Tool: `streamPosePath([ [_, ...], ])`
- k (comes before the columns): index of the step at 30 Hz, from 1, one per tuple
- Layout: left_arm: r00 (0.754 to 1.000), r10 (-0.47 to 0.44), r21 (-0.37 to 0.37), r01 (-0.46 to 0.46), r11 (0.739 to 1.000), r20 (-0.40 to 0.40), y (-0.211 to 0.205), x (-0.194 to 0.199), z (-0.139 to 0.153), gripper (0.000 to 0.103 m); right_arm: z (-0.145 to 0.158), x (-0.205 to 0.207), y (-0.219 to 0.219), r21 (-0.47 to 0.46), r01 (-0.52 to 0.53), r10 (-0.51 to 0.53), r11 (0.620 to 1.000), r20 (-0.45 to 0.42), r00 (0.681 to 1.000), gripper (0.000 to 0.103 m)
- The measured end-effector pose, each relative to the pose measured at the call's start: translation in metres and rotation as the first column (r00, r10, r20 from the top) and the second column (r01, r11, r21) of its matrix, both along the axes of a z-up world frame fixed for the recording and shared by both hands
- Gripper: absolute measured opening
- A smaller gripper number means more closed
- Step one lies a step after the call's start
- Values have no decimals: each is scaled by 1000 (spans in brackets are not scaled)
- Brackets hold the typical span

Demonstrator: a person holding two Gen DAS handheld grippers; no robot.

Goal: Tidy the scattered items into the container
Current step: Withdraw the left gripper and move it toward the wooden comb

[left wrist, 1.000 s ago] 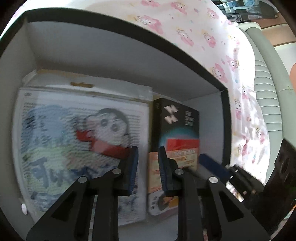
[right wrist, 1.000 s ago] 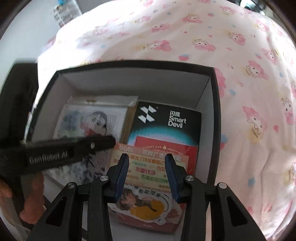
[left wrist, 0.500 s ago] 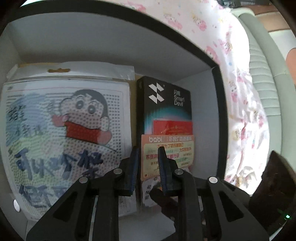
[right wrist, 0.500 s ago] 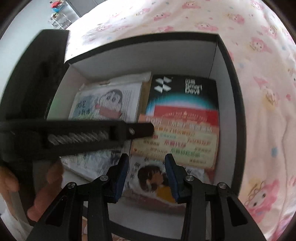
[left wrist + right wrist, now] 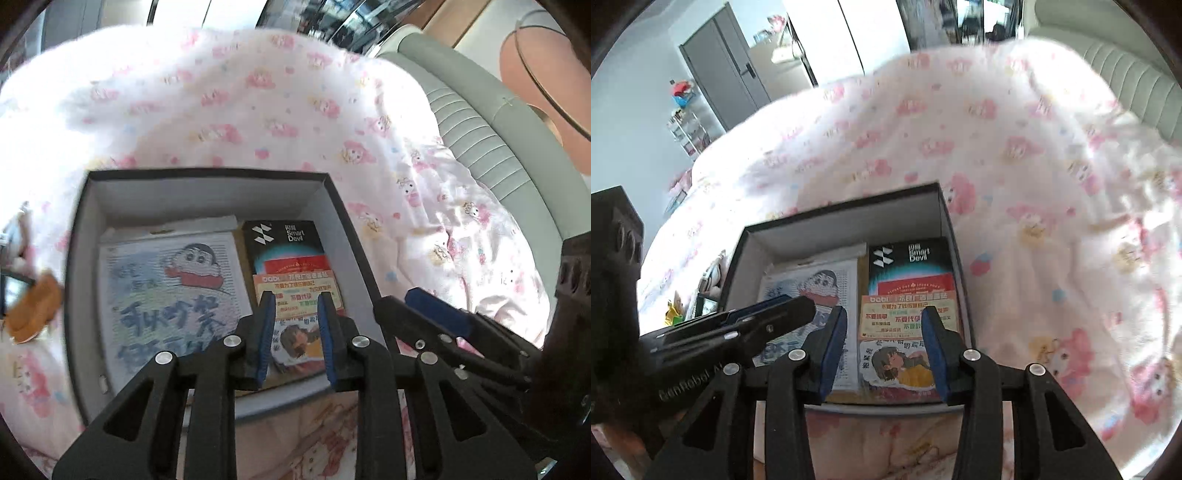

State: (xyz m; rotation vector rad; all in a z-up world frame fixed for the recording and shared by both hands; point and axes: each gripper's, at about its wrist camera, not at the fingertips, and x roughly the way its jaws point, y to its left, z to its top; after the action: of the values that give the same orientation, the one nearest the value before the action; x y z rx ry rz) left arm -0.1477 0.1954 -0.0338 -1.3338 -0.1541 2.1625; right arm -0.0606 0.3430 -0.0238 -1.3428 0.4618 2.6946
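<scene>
Both my grippers, left (image 5: 295, 332) opening and right (image 5: 884, 345) parted, now empty above black-rimmed cardboard box (image 5: 207, 173) on pink cartoon-print bedsheet (image 5: 1015, 155); grey door (image 5: 720, 77) behind.

Left wrist view: looking steeply down along the left tongs (image 5: 295, 328), sitting close above the black box (image 5: 207, 175) on the pink-patterned bedspread (image 5: 258, 110).
Right wrist view: looking steeply down along the right tongs (image 5: 884, 343), hanging just above the same box (image 5: 846, 210).
Shared: both are seeing the box interior beyond the fingertips, the bedspread (image 5: 1015, 147), and each other's tongs alongside.
</scene>
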Motion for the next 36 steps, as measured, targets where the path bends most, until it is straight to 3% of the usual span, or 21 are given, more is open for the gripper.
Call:
streamPosePath([
  [5, 1000, -12, 37, 13, 999, -18, -42, 47, 19, 23, 19, 24, -18, -24, 2, -3, 1000, -55, 998, 38],
  [8, 999, -10, 29, 11, 1000, -36, -34, 58, 21, 23, 28, 40, -34, -16, -17, 16, 1000, -74, 997, 38],
  [18, 994, 74, 18, -73, 997, -74, -100, 86, 30, 23, 38, 57, -101, 0, -118, 117, 993, -108, 987, 38],
  [28, 971, 224, 9, -224, 974, -77, -181, 81, 23, 23, 32, 31, -182, -13, -287, 284, 958, -110, 952, 38],
  [36, 924, 381, 38, -380, 924, -29, -267, 67, -5, 23, 13, -18, -256, -27, -436, 433, 899, -79, 898, 38],
])
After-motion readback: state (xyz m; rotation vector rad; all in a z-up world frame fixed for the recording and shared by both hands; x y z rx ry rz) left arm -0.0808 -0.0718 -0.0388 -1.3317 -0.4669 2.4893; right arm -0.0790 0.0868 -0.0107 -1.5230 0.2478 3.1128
